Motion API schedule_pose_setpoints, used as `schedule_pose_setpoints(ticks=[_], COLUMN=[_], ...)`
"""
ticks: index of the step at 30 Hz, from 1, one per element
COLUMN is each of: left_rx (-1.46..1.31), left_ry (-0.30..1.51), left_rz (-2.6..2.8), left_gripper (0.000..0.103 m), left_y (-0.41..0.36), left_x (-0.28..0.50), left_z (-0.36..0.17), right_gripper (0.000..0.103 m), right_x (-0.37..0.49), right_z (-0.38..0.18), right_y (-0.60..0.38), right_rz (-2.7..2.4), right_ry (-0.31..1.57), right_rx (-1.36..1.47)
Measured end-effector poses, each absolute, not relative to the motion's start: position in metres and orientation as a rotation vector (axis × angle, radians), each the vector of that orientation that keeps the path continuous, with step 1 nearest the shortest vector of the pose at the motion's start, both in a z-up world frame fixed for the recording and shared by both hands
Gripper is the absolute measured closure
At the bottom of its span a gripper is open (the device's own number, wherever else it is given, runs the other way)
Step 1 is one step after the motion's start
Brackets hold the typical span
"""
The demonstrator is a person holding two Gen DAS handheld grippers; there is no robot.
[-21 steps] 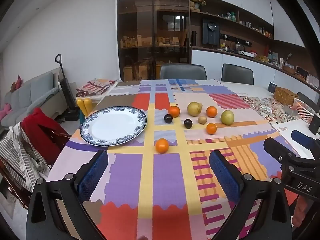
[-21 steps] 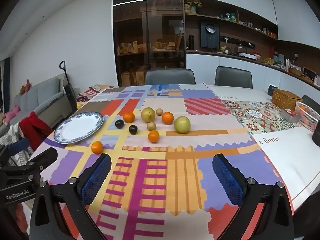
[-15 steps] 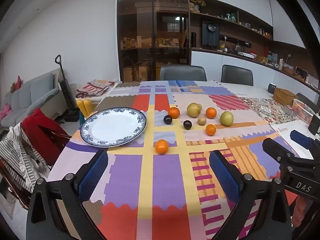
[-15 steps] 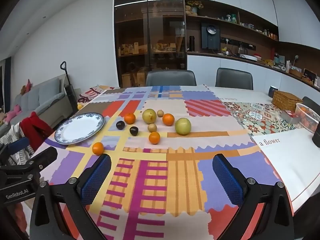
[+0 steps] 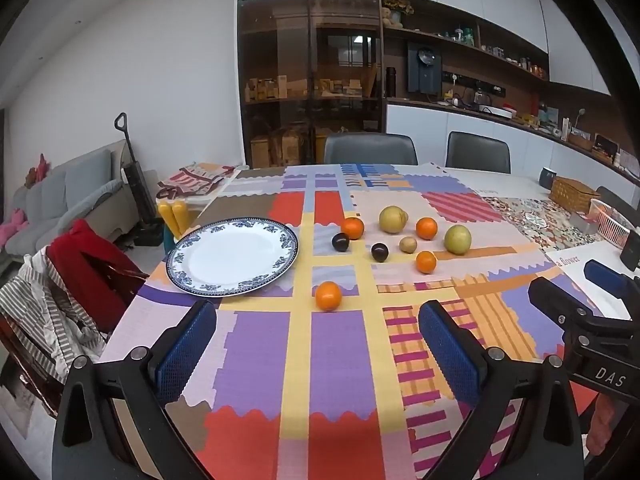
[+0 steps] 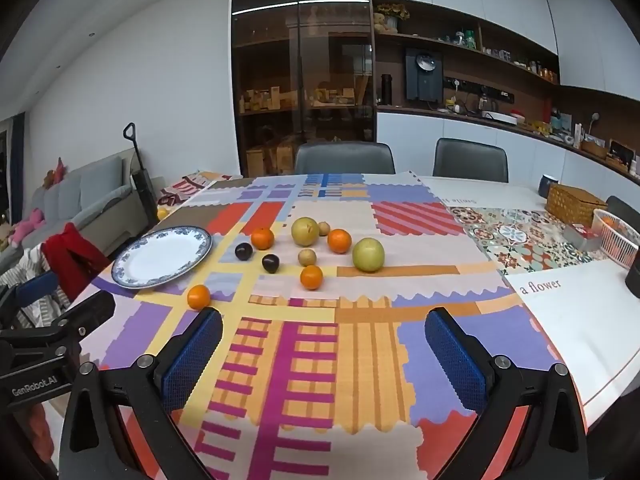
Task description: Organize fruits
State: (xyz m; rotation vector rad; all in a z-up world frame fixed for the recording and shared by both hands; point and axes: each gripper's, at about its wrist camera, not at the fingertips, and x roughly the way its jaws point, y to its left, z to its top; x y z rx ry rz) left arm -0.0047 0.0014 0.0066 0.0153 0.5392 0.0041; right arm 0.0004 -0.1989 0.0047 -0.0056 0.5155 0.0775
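The left tongs (image 5: 318,344) are held wide open above the near edge of the worktop (image 5: 260,360), with nothing between the blue textured pads (image 5: 186,350). The right tongs (image 6: 324,354) are likewise spread wide and empty. Each pair is seen at the side of the other camera's view, partly cut off by the frame edge.

The fruits are located well ahead of both tongs, apart from them. The nearest orange (image 5: 328,296) lies alone on a yellow stripe, just beyond the left tongs. Further back, a loose group is formed by three more oranges (image 5: 425,262), two dark plums (image 5: 379,252), two small brownish fruits (image 5: 408,244) and two larger yellow-green round fruits (image 5: 457,239). One small brownish fruit (image 6: 323,228) is partly hidden behind a yellow-green fruit (image 6: 305,231) and is seen only from the right wrist.

A round white ceramic plate (image 5: 288,240) with a blue patterned rim is placed left of the group; nothing is on it. The worktop is covered by a patchwork cloth of coloured rectangles with scalloped seams. The exact kind of the yellow-green fruits cannot be determined.
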Motion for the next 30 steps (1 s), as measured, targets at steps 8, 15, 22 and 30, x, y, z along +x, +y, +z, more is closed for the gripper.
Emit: schedule_pose_setpoints(ticks=[8, 15, 22, 30], left_rx=[0.016, 0.016, 0.017, 0.015], left_ry=[0.540, 0.540, 0.540, 0.538], left_rz=[0.004, 0.004, 0.004, 0.001], left_gripper=[0.000, 0.000, 0.000, 0.000], left_y=[0.0011, 0.0009, 0.0010, 0.0013], left_x=[-0.0051, -0.0049, -0.0051, -0.0061], left_z=[0.0071, 0.0074, 0.0074, 0.0076], right_gripper=[0.001, 0.001, 0.001, 0.001], right_x=[0.0007, -0.0001, -0.0002, -0.0014], right_z=[0.0051, 0.0049, 0.0054, 0.0065], right_y=[-0.1987, -0.1978, -0.1974, -0.1967], right_rz=[0.081, 0.082, 0.082, 0.086], right_ry=[0.514, 0.509, 0.508, 0.508], right_rx=[-0.003, -0.005, -0.004, -0.003])
